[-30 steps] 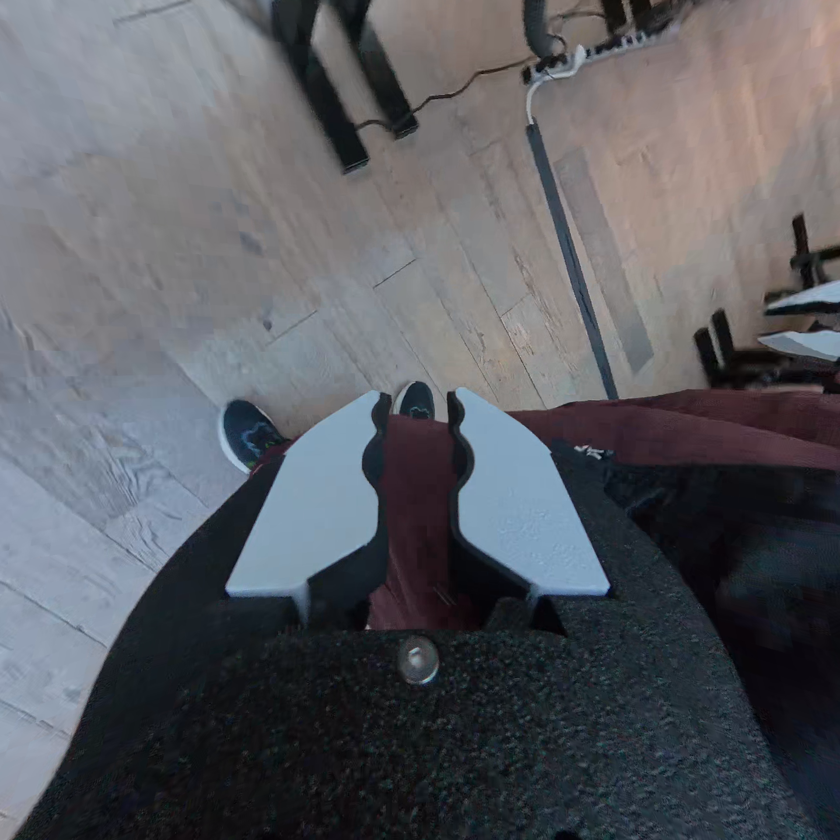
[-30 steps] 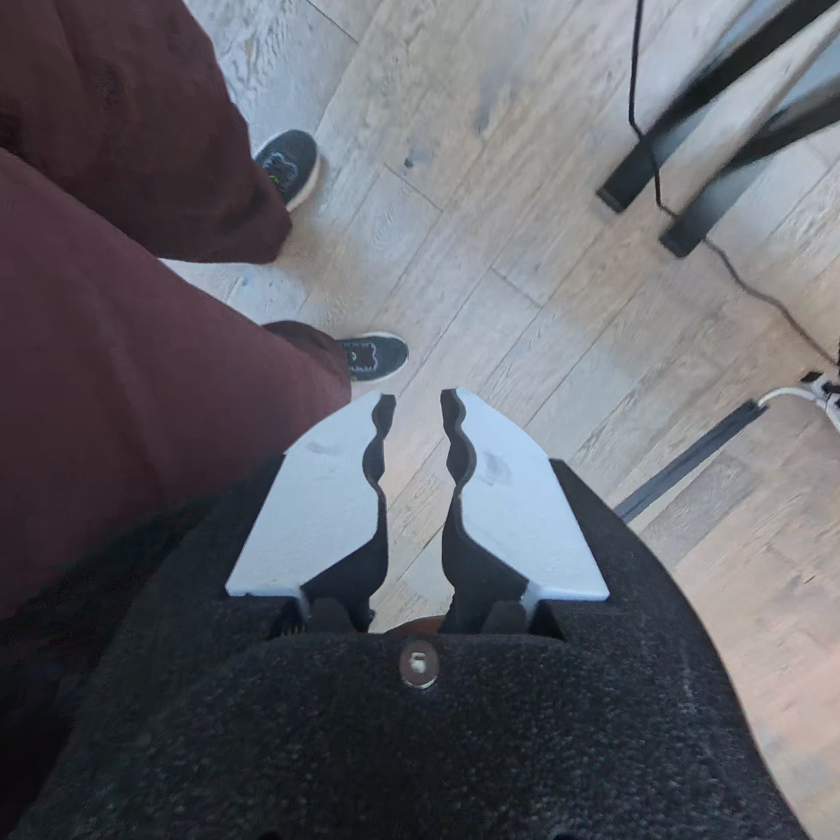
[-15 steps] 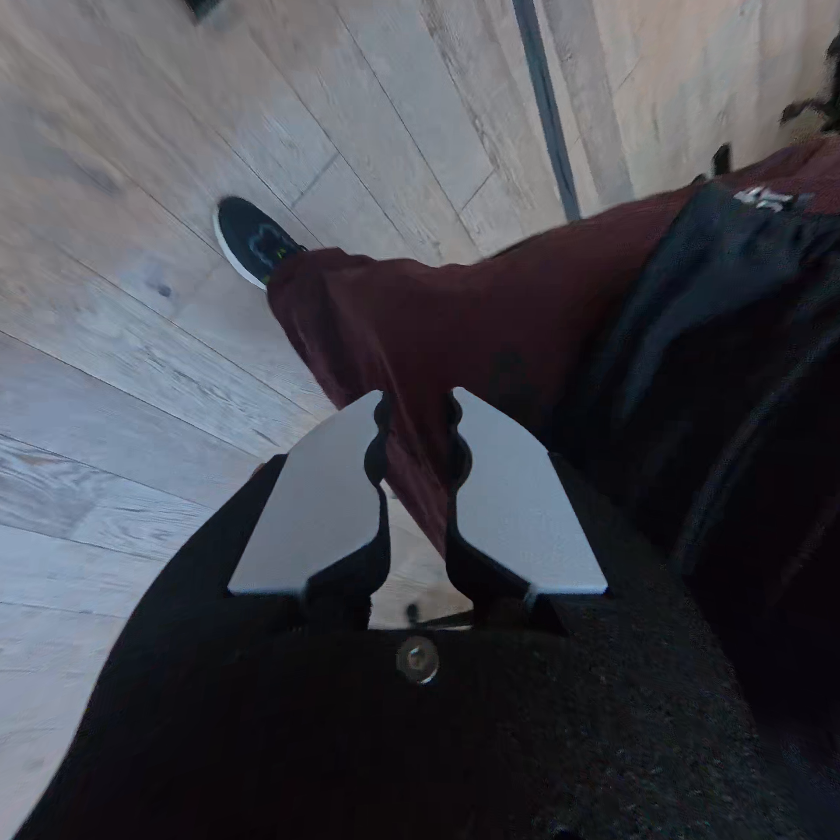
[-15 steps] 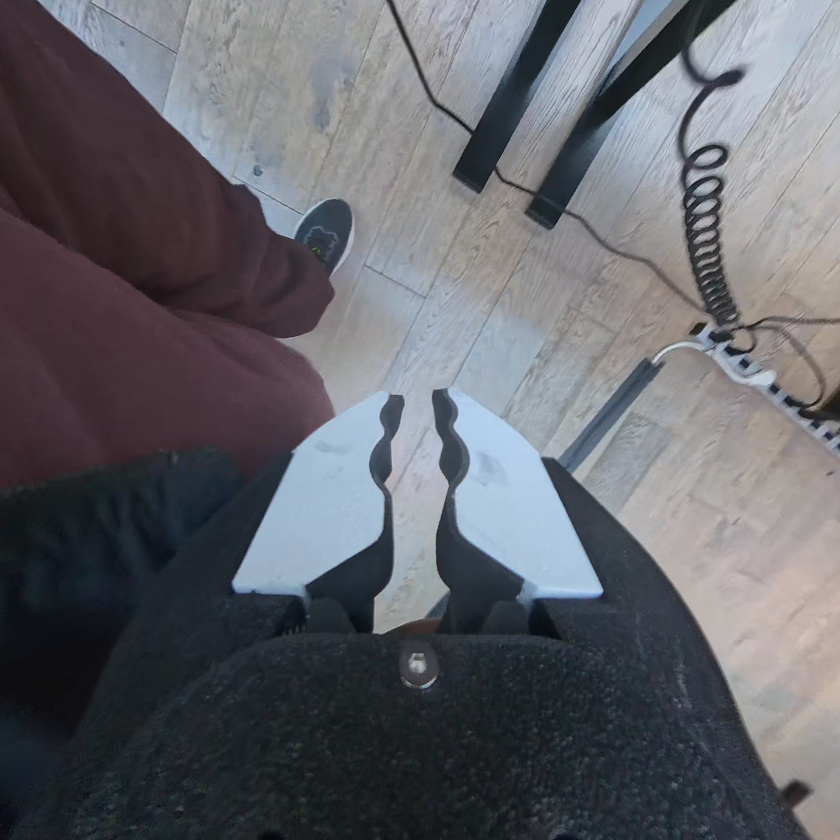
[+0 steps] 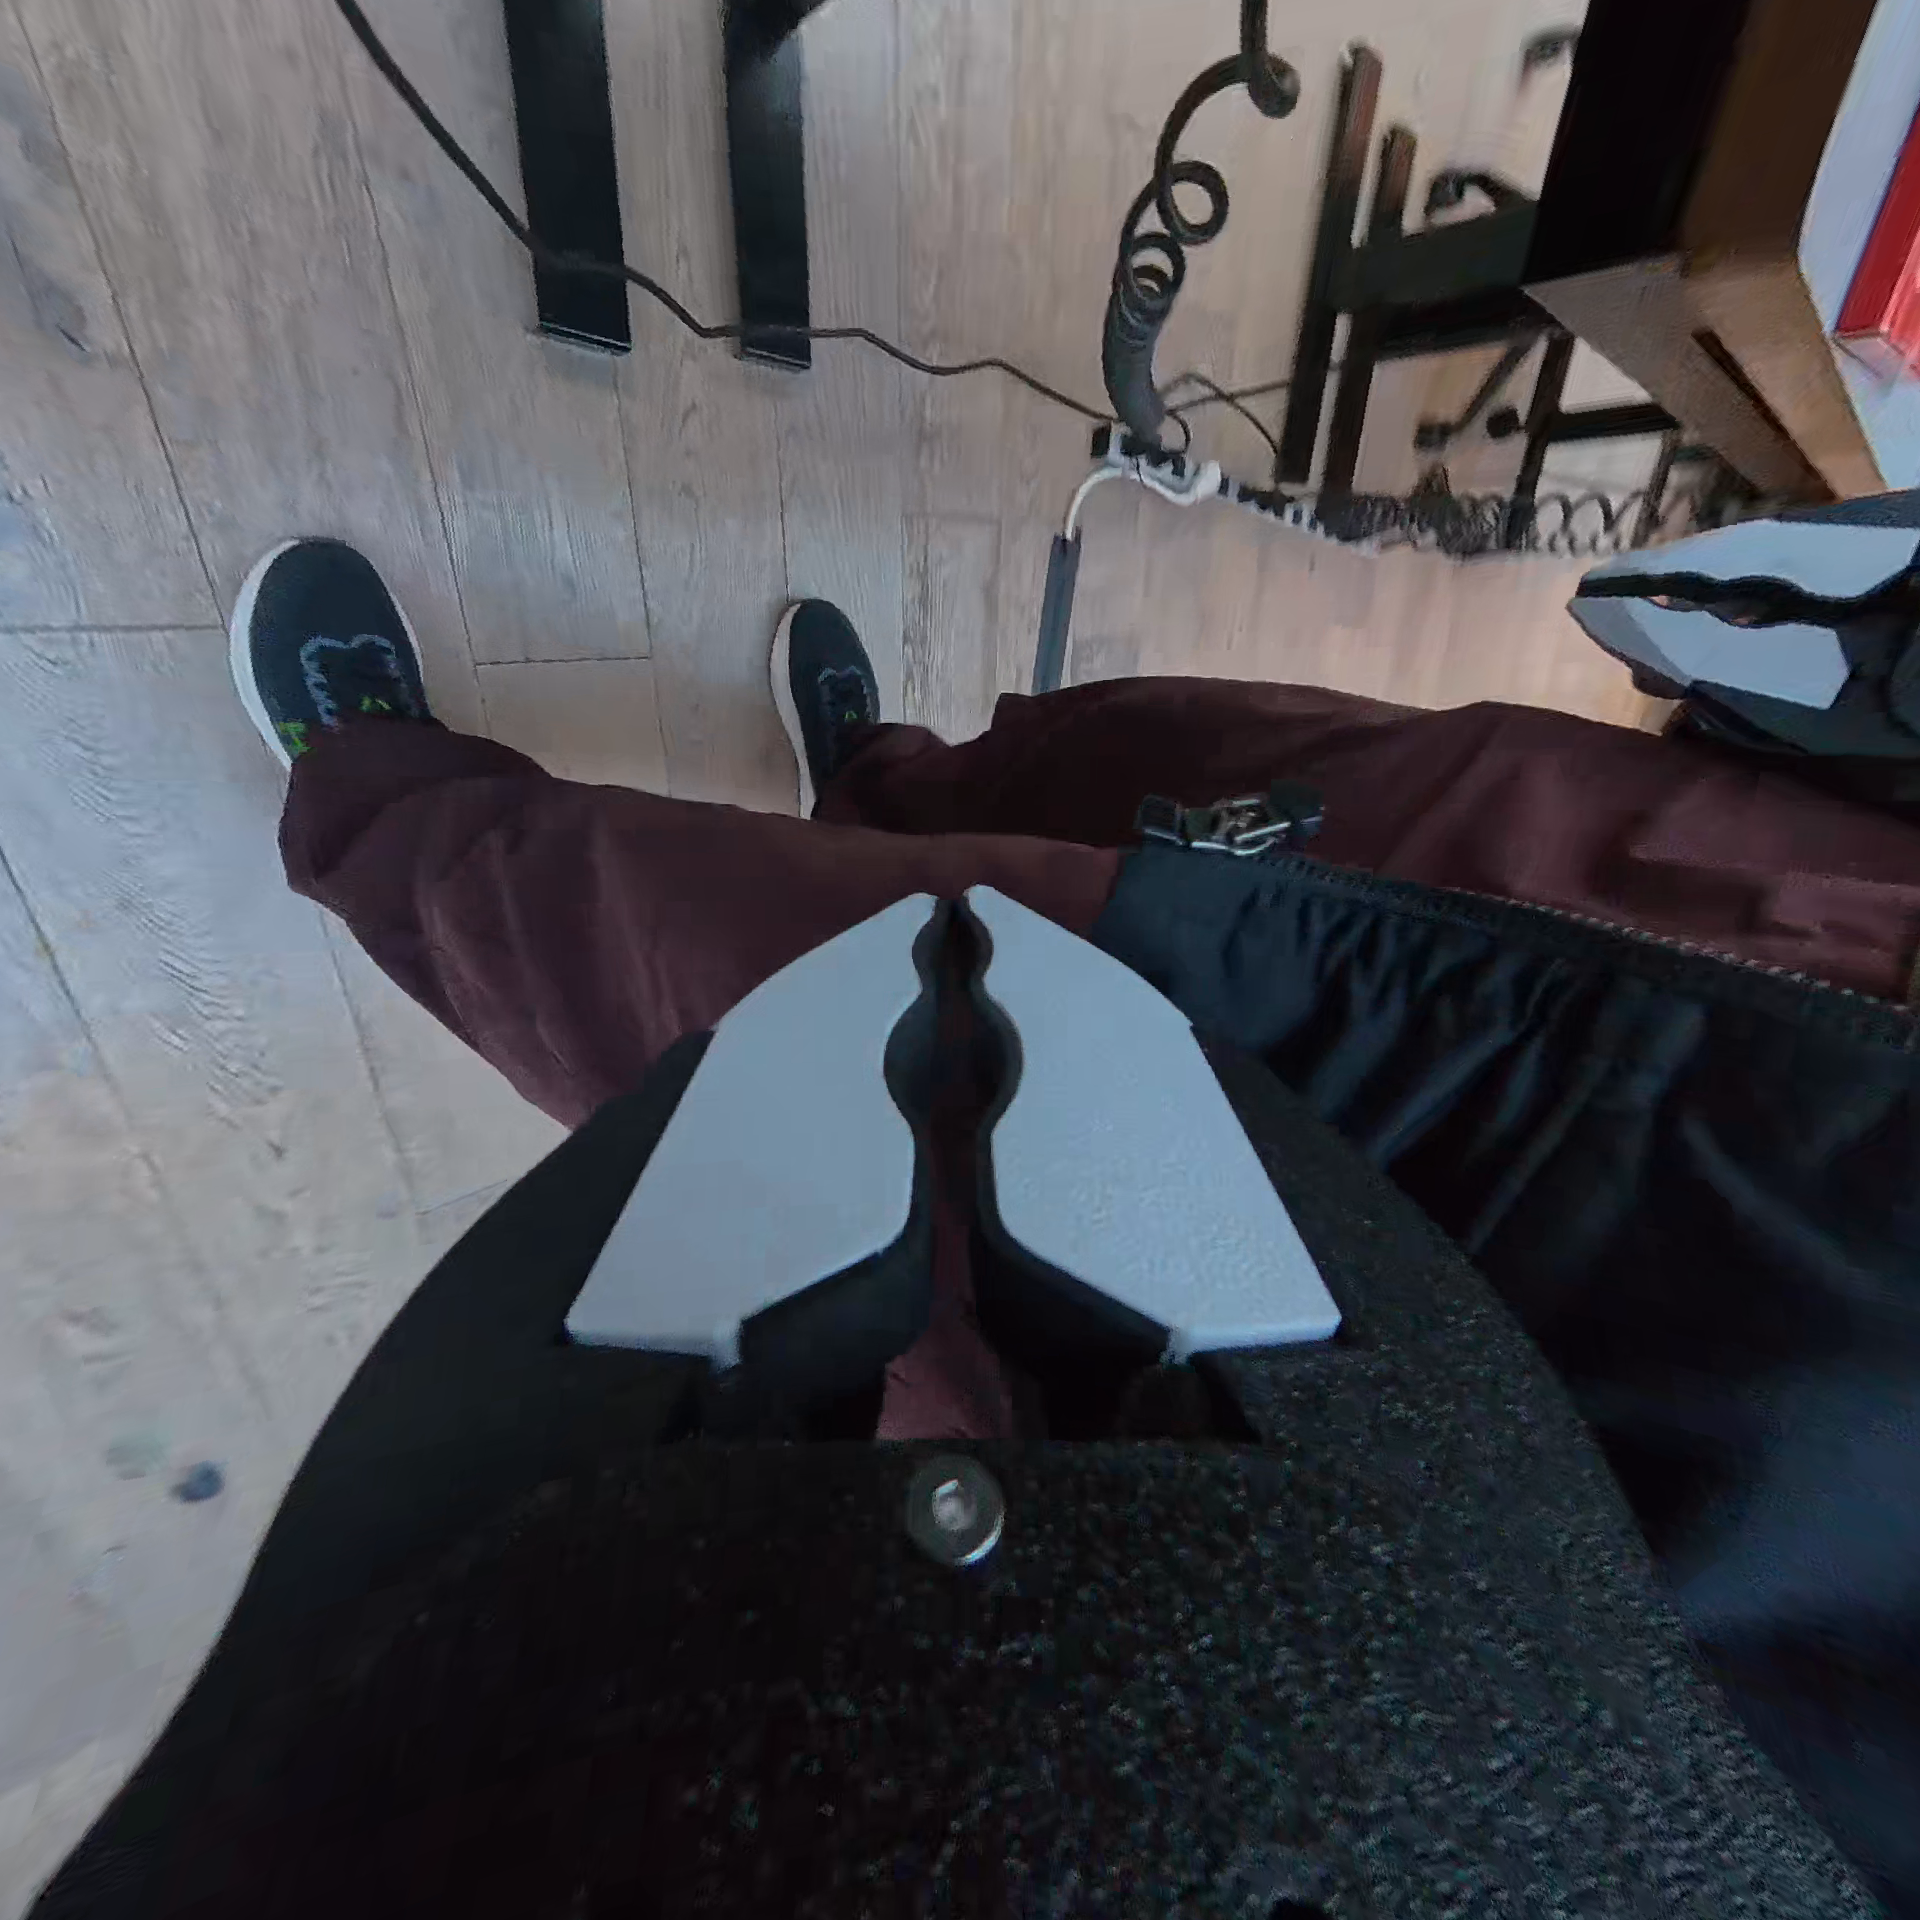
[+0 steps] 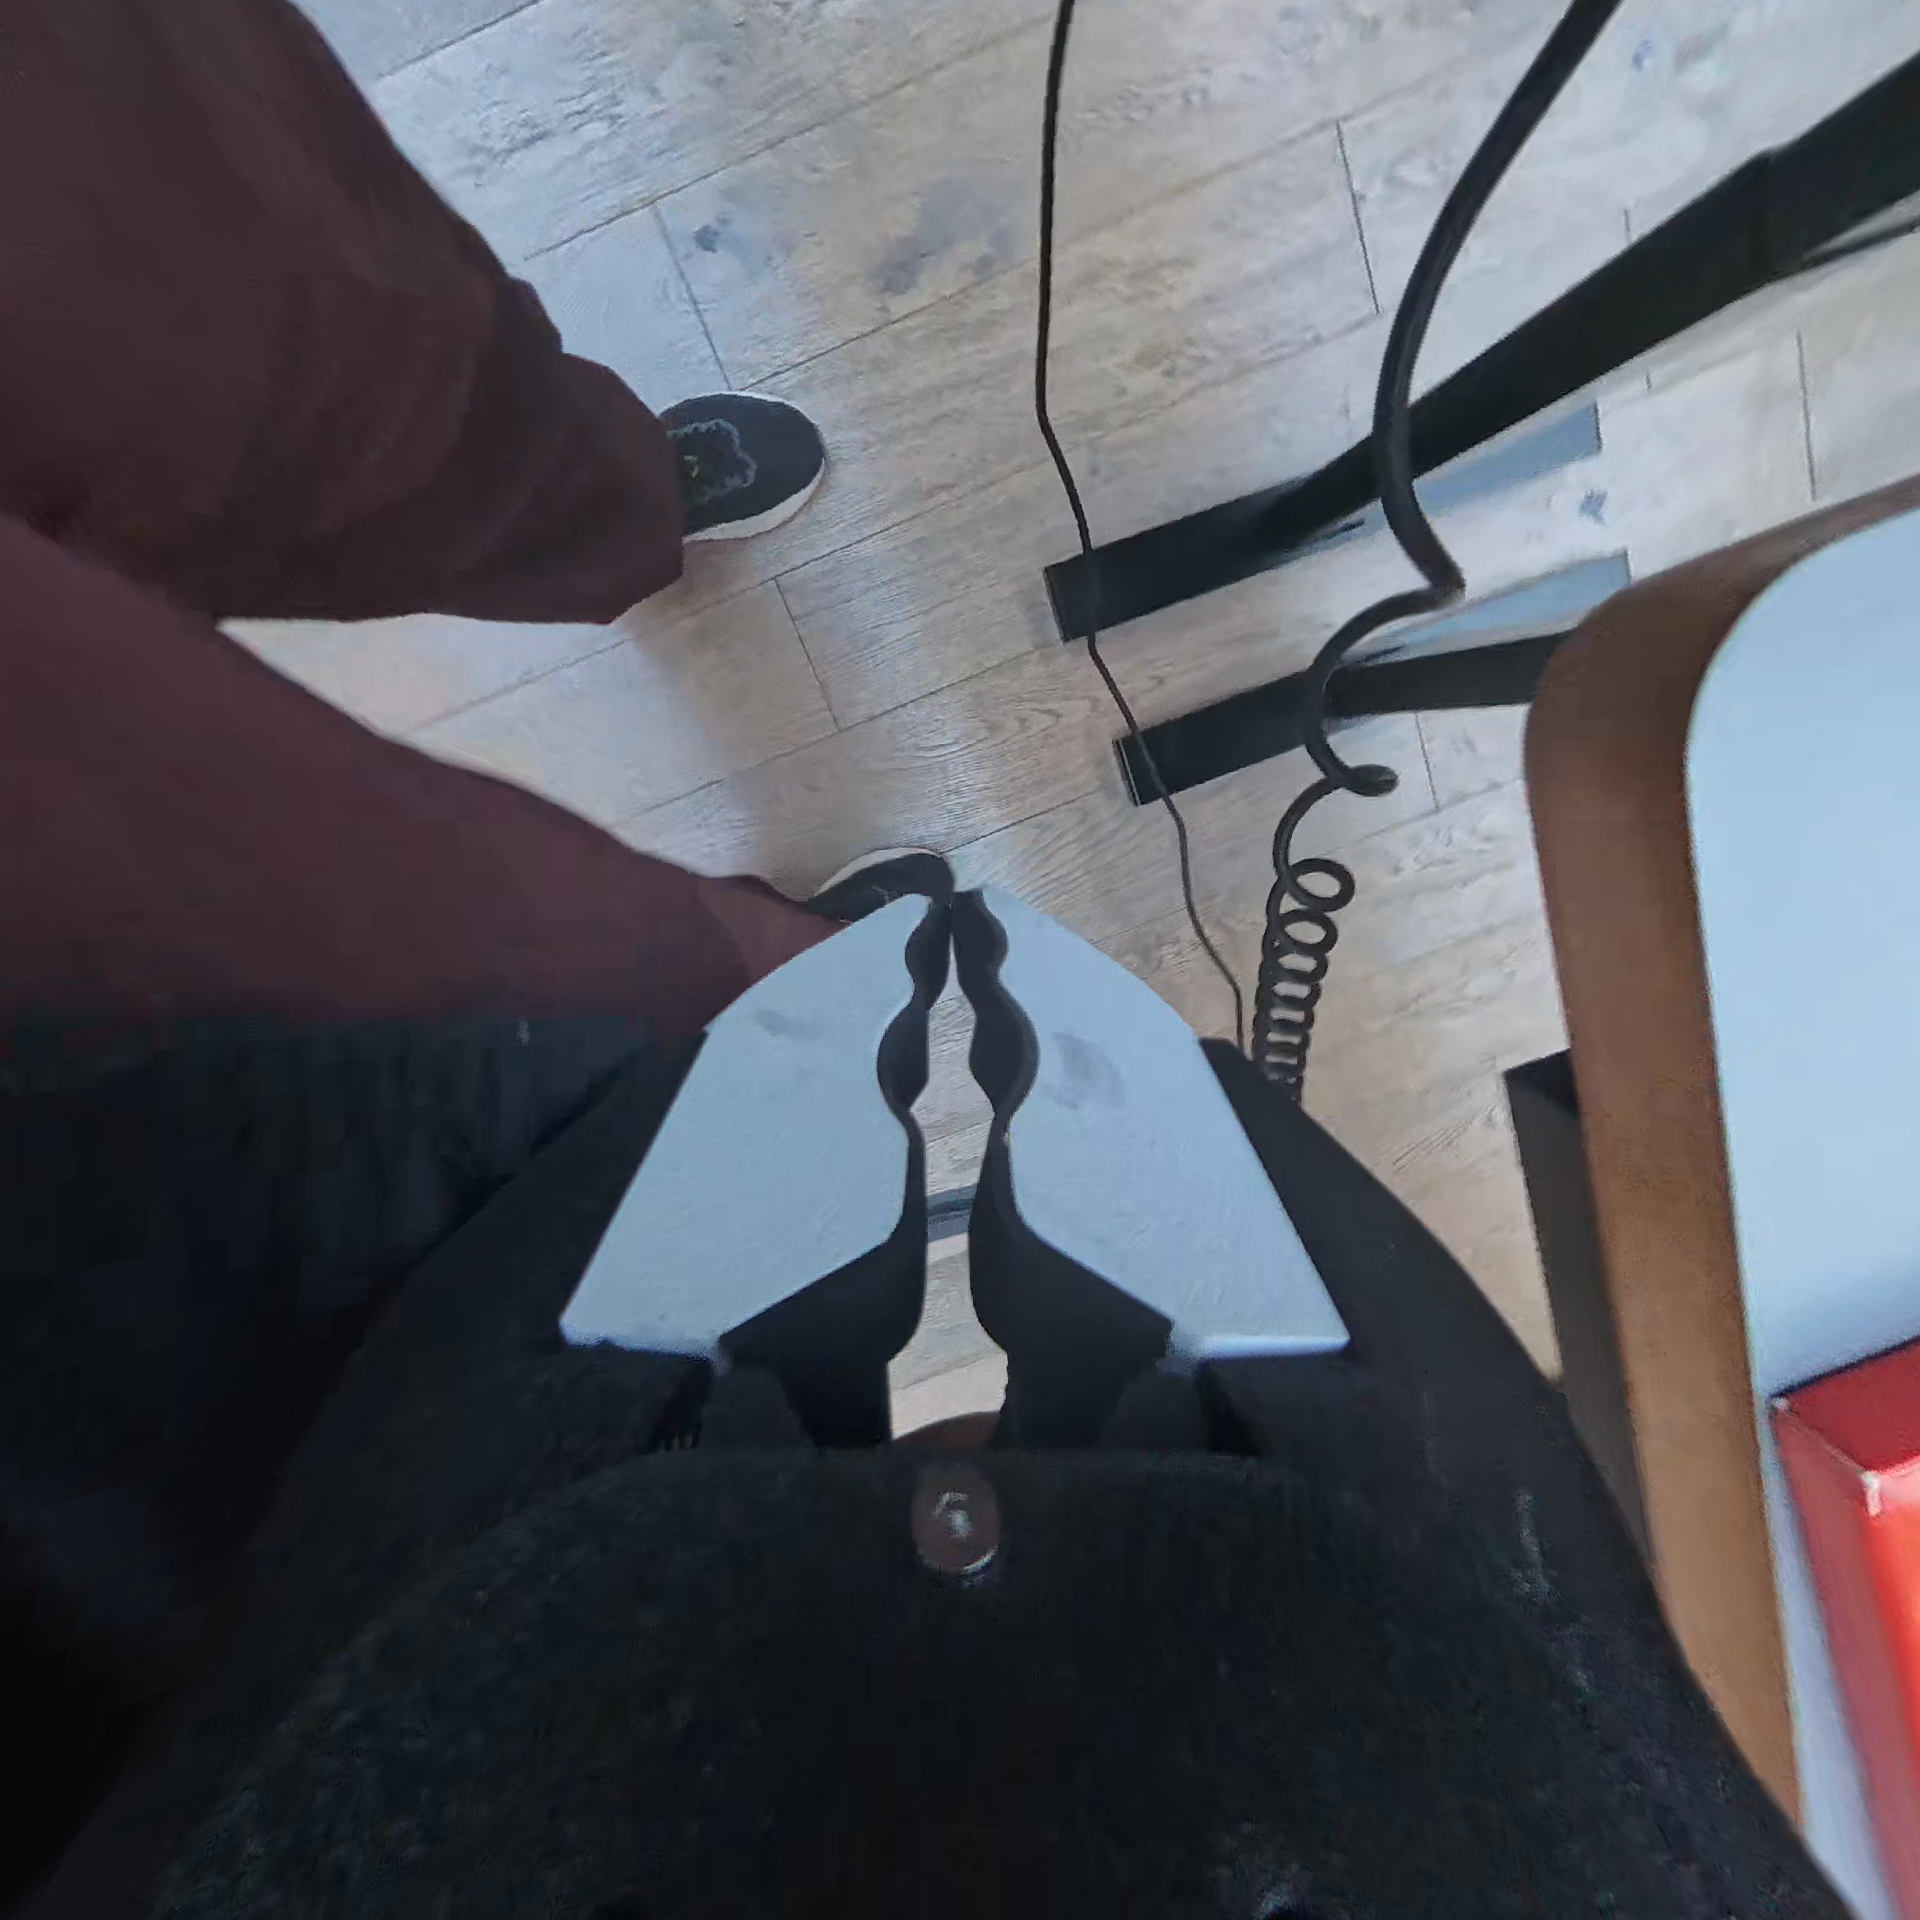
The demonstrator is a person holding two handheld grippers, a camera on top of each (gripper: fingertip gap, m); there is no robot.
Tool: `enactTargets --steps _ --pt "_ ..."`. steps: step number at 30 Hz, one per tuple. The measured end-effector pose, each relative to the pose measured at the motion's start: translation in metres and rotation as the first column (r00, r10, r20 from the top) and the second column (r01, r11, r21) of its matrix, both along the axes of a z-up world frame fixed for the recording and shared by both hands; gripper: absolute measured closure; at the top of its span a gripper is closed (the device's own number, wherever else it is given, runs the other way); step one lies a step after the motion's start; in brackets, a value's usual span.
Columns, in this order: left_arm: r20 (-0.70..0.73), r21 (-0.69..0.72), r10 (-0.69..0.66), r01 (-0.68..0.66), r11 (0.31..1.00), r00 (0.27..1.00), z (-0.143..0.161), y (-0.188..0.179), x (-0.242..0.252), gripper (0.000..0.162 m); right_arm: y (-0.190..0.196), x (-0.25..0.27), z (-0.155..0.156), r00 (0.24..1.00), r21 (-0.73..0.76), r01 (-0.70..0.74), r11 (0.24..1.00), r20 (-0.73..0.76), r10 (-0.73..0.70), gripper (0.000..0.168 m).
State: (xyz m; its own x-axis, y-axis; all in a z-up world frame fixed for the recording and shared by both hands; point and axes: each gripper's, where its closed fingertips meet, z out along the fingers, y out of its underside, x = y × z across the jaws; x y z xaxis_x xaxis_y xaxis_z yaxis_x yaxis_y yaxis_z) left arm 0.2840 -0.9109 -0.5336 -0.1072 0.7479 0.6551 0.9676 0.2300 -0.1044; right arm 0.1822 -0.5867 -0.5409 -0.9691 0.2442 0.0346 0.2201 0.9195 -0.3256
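My left gripper (image 5: 954,906) is shut with nothing in it, its tips touching. It points down over a person's maroon trouser leg (image 5: 582,894) and the hem of a black jacket (image 5: 1455,1039). My right gripper (image 6: 951,902) is also shut and empty, held above the wooden floor (image 6: 935,312) beside the person's maroon leg (image 6: 312,810). It also shows in the left wrist view (image 5: 1745,634) at the right edge. Two black shoes (image 5: 322,655) (image 5: 826,681) stand on the floor below.
A table with a wooden edge (image 6: 1621,935) and white top stands at the right, with a red object (image 6: 1860,1538) on it. Black table feet (image 6: 1247,582), a coiled black cable (image 6: 1299,977), a thin cord (image 6: 1049,312) and a white power strip (image 5: 1164,473) lie on the floor. The gap from one gripper's tips to the other's is roughly 35 cm.
Both grippers have closed from slightly open to shut. Both views have swung, so the table edge, both shoes and the other gripper now show.
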Motion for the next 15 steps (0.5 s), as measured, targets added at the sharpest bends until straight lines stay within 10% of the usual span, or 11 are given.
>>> enactTargets --steps 6,15 --pt "0.048 -0.237 0.203 -0.186 0.954 0.978 -0.015 0.11 0.093 0.158 0.067 0.016 0.001 0.956 -0.028 -0.288 0.957 0.051 0.289 0.162" --pt "0.135 -0.202 0.25 -0.221 0.954 0.959 -0.016 0.233 0.232 0.156 0.151 0.053 -0.008 0.938 -0.013 -0.347 0.938 0.02 0.347 0.162"
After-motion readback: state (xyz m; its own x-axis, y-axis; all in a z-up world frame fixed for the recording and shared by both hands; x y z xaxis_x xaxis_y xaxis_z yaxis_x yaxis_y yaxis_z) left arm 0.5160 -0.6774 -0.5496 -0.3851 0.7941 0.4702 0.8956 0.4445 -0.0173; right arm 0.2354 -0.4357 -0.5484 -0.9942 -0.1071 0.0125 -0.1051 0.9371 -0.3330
